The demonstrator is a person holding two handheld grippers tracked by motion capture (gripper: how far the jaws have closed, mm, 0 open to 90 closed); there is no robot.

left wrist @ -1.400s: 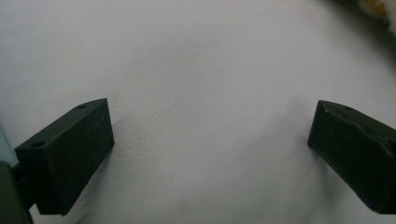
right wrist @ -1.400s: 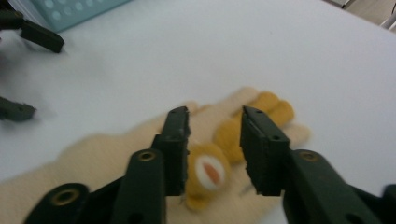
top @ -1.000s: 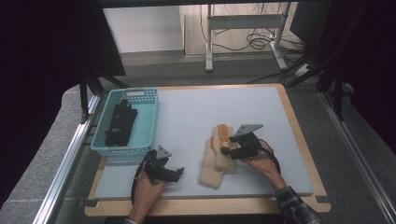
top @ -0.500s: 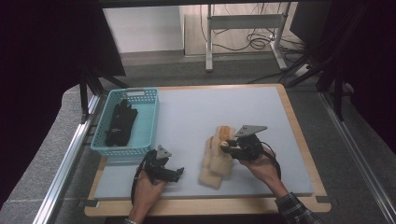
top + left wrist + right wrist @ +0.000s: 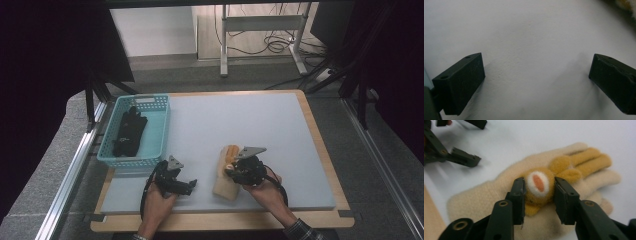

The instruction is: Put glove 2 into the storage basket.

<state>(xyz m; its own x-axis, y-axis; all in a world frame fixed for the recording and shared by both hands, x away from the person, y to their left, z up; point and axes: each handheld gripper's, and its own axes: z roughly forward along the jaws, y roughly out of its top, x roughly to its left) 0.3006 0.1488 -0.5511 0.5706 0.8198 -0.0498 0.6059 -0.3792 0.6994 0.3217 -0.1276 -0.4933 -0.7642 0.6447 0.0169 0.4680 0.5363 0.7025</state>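
A cream knit glove (image 5: 223,186) lies flat on the white mat (image 5: 280,125), and a mustard glove (image 5: 231,152) lies on top of it. My right gripper (image 5: 231,170) comes in from the right. In the right gripper view my right gripper (image 5: 539,188) pinches the bunched cuff of the mustard glove (image 5: 584,161), which rests over the cream glove (image 5: 481,195). Its jaws have just closed in and then eased slightly apart, with the cuff still pressed between the pads. My left gripper (image 5: 189,186) rests on the mat to the left, open, with bare mat between its jaws (image 5: 536,75).
A teal basket (image 5: 160,130) stands at the mat's left edge with a black fabric item (image 5: 129,131) inside. The mat lies on a wooden board (image 5: 320,145). In the right gripper view the left gripper (image 5: 480,142) sits just beyond the cream glove's wrist end.
My right gripper has shifted left and toward the near edge, and the mustard glove's cuff has gone with it. The left gripper has stayed where it was.
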